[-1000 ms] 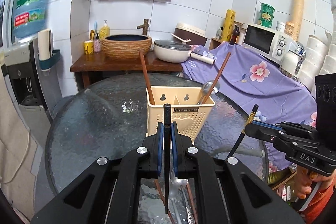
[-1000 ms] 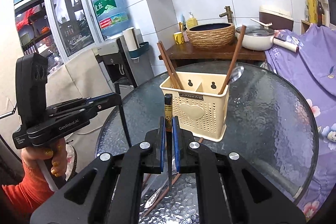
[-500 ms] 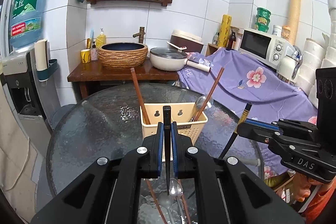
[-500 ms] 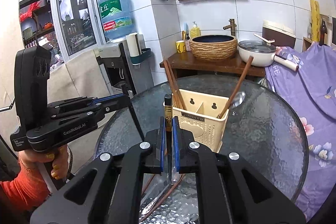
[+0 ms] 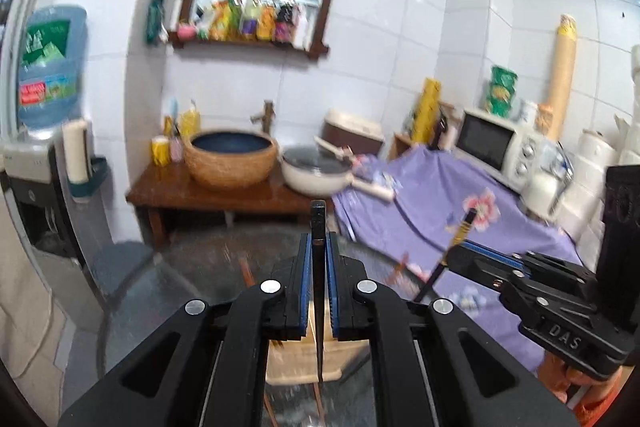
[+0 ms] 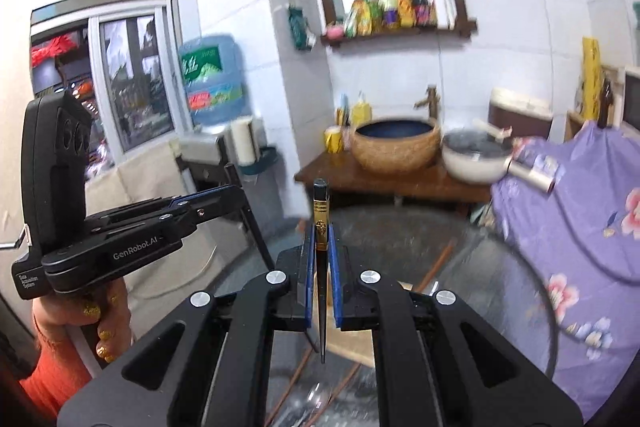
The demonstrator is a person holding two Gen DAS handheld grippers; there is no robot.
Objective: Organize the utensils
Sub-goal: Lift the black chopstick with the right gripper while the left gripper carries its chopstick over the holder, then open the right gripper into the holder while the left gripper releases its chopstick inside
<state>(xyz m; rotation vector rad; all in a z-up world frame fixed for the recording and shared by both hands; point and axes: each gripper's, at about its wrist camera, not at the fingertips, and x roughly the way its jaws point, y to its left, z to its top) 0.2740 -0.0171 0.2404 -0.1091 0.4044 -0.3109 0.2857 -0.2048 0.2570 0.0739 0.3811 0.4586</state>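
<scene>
— Black lacquer, by the look of it: our left gripper (image 5: 319,279) is clamped on a plain black chopstick (image 5: 318,267), held upright between the blue pads (image 5: 305,283), its tip hanging over the beige utensil basket (image 5: 304,359) below.

— And our right gripper (image 6: 320,279) pinches the gold-banded chopstick (image 6: 321,227) the same way, just under its gold collar, above the glass table (image 6: 500,267).

— We judge both sticks light, stiff and slick. A hold near the thick upper end, as we have it, seems best; the tapered tip could slide through the pads.

— Agreed. Any writing?

— We read "GenRobot.AI" on the left tool's side from the right wrist view, and "DAS" on the right tool from the left one. The collar bears a small emblem we cannot read.

— The blue water jug (image 6: 212,79) has a green label, too blurred to make out.
</scene>
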